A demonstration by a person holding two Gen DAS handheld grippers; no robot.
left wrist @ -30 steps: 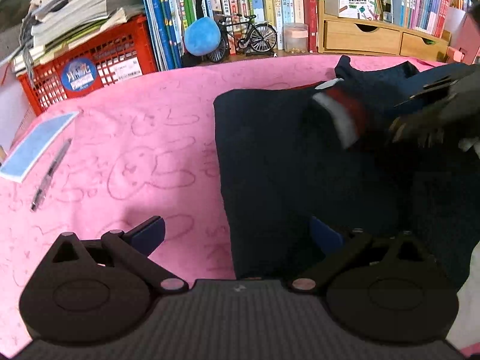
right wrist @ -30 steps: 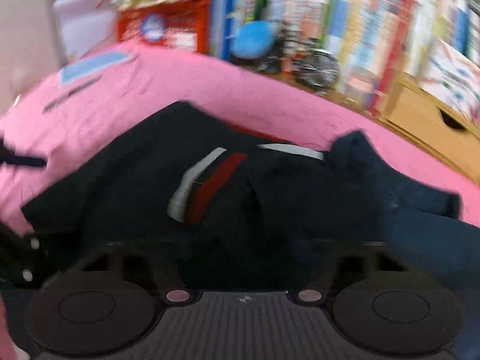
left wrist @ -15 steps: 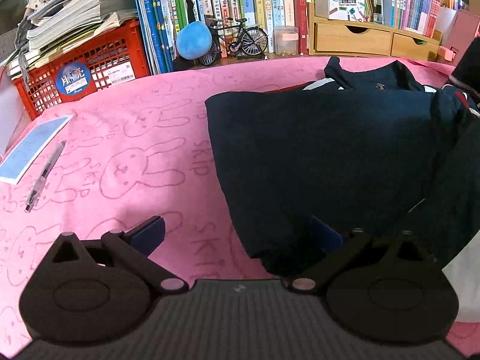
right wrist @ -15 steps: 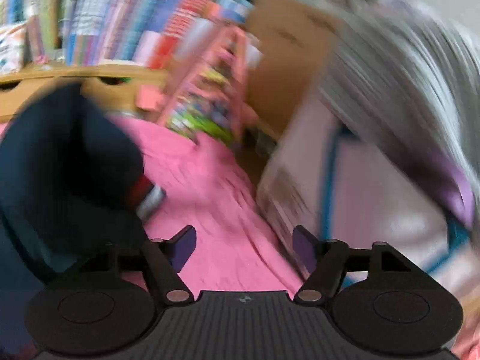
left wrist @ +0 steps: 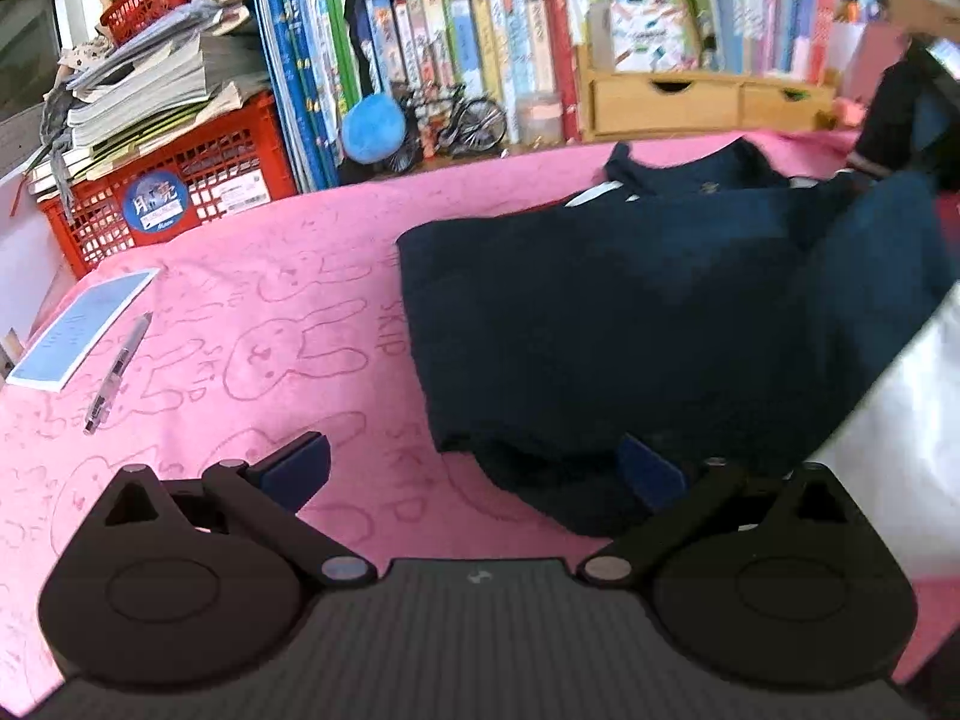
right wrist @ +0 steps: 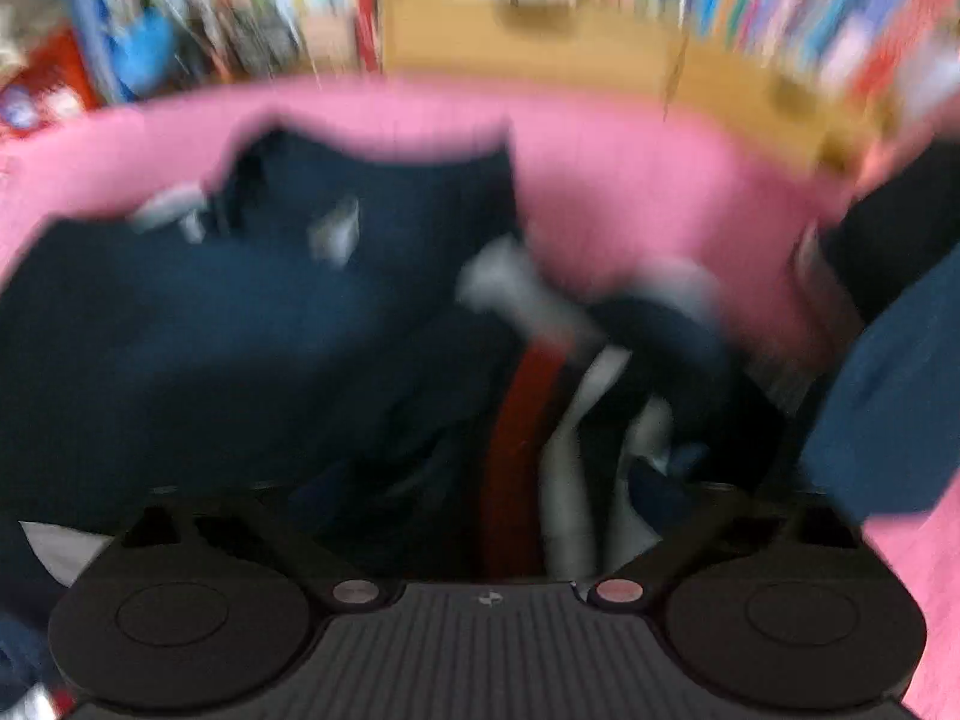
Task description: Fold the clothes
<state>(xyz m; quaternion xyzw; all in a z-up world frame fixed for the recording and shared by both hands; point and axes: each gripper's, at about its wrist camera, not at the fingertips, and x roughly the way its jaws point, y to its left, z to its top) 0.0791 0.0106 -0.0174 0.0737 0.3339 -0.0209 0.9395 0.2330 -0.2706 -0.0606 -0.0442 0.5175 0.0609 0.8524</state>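
Note:
A dark navy garment (left wrist: 630, 312) lies on the pink rabbit-print cloth (left wrist: 270, 330), partly folded, its collar towards the books. My left gripper (left wrist: 474, 471) stands open low over the cloth, and the garment's near corner lies by its right finger (left wrist: 654, 474). The right wrist view is blurred by motion. There my right gripper (right wrist: 480, 498) points down over the garment (right wrist: 240, 330). Its jaws are apart and closing, with the red and white striped part (right wrist: 522, 420) between them. I cannot see the pads pressing on it.
Along the back stand a red crate (left wrist: 180, 192) stacked with papers, a row of books (left wrist: 480, 42), a blue ball (left wrist: 372, 126), a toy bicycle (left wrist: 462, 123) and a wooden drawer box (left wrist: 690, 105). A blue card (left wrist: 84, 324) and a pen (left wrist: 117, 372) lie at left. Something white (left wrist: 888, 420) fills the right edge.
The right gripper let go of the garment, swung off to the right side and came back over the striped part. The left gripper drifted a little; the striped sleeve is gone from its view.

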